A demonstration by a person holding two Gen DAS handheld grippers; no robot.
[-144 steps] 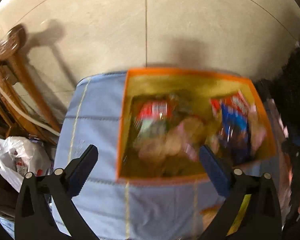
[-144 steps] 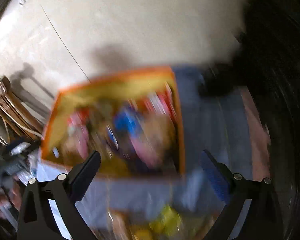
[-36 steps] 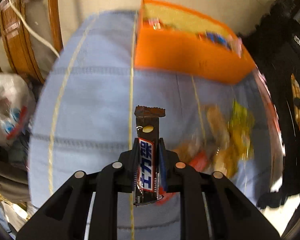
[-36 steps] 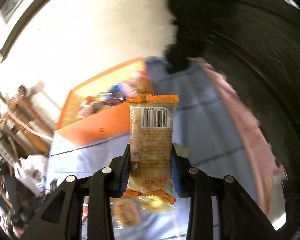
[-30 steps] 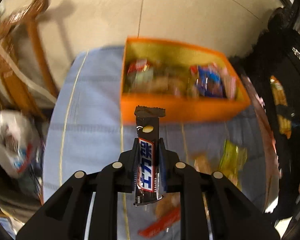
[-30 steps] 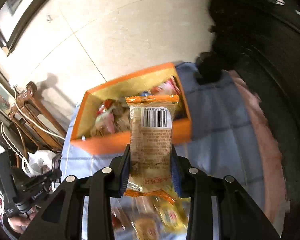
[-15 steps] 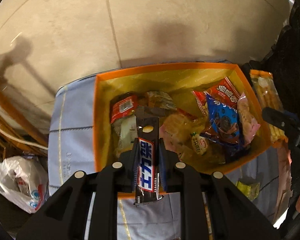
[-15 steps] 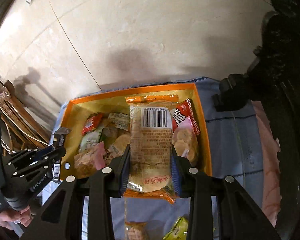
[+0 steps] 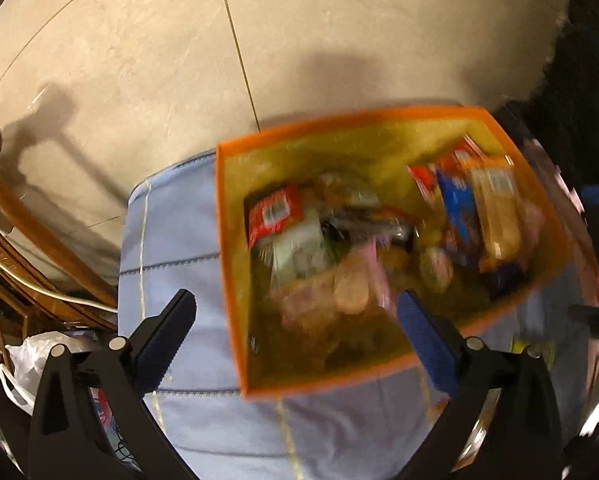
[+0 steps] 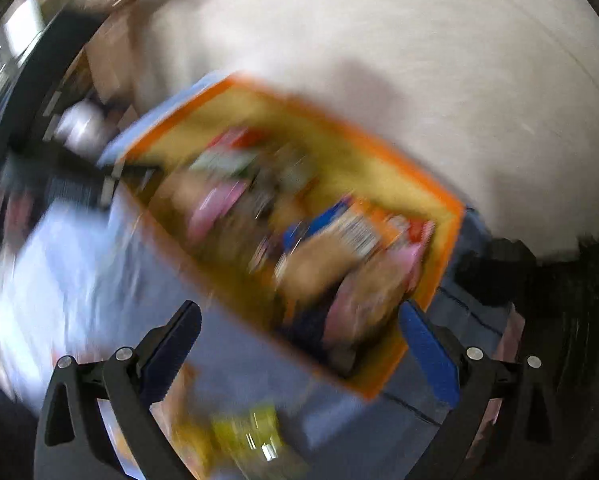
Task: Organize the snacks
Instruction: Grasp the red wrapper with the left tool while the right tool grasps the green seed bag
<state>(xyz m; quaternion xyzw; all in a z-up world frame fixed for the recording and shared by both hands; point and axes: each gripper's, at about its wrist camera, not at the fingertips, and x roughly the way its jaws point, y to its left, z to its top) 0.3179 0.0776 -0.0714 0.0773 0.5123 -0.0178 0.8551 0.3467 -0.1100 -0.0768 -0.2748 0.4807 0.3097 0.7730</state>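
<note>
Both grippers — left gripper [image 9: 295,314], right gripper [image 10: 299,320] — hang over the orange box [image 9: 229,236], jaws spread wide and empty, snacks [image 9: 355,248] heaped inside, apparently for gathering.

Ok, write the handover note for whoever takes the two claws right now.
Left claw: open, holding nothing, above the orange box.
Right claw: open, holding nothing, above the same box; its view is blurred.
The box sits on the blue cloth and holds many snack packs, among them an orange-edged biscuit pack at its right side.
Left to do: loose snacks lie on the cloth nearer than the box, including a yellow pack. Pick those up next, probably.
</note>
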